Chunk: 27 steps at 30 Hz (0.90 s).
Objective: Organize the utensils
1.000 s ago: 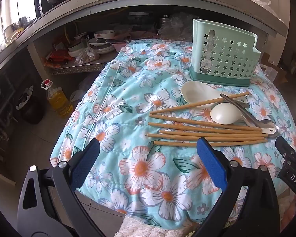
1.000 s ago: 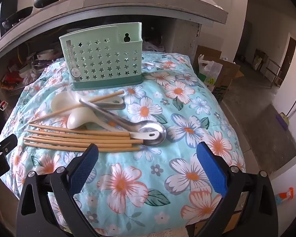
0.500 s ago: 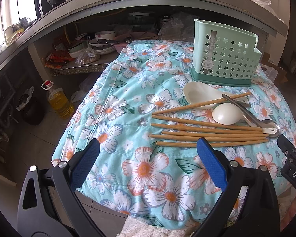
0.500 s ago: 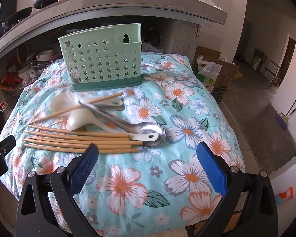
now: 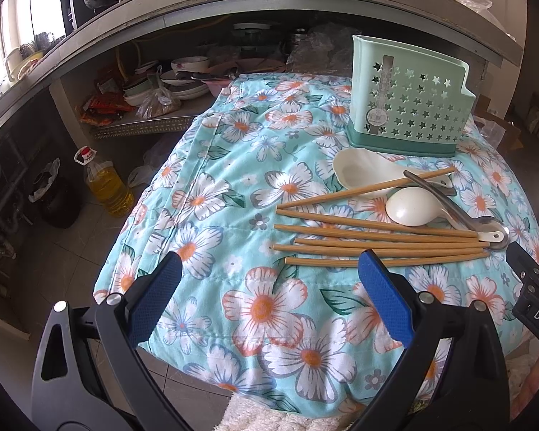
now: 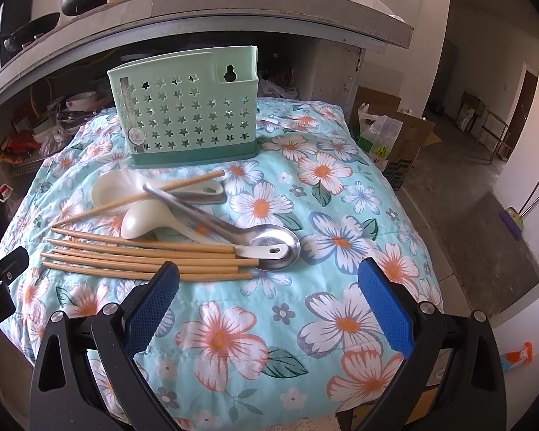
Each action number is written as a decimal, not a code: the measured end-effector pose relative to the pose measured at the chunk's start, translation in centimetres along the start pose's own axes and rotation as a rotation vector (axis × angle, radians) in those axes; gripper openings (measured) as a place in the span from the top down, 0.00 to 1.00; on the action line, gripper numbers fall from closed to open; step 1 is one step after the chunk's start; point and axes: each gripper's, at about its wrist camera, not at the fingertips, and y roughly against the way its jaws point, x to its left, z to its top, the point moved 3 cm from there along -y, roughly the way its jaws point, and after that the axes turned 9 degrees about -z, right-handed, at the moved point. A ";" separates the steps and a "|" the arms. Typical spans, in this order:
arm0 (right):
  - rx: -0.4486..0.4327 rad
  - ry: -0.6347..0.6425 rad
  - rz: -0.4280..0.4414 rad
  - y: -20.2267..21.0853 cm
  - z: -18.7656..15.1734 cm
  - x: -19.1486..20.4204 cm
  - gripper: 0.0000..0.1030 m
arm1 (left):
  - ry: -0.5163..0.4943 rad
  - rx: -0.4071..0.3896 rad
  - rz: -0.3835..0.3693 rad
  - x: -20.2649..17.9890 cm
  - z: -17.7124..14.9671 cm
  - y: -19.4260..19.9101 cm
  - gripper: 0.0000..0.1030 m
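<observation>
1. Wooden chopsticks (image 6: 143, 255) lie side by side on the floral cloth (image 6: 323, 251), long axes running left to right, just beyond the right gripper (image 6: 269, 305), the nearer of the two.
2. The green holder (image 6: 190, 115) stands upright at the far side, with spoons (image 6: 151, 215) between it and the chopsticks.
3. Both the right gripper and left gripper (image 5: 269, 294) hover at the near edge, fingers spread wide, holding nothing.
</observation>
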 end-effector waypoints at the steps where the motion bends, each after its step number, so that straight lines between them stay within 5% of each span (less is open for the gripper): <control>1: -0.001 0.000 0.000 0.0 0.0 0.0 0.06 | 0.001 0.000 0.001 -0.1 0.0 0.0 0.08; 27: -0.004 0.001 -0.005 -0.1 0.1 -0.2 0.06 | -0.005 0.011 -0.008 -0.6 -0.4 -0.4 0.08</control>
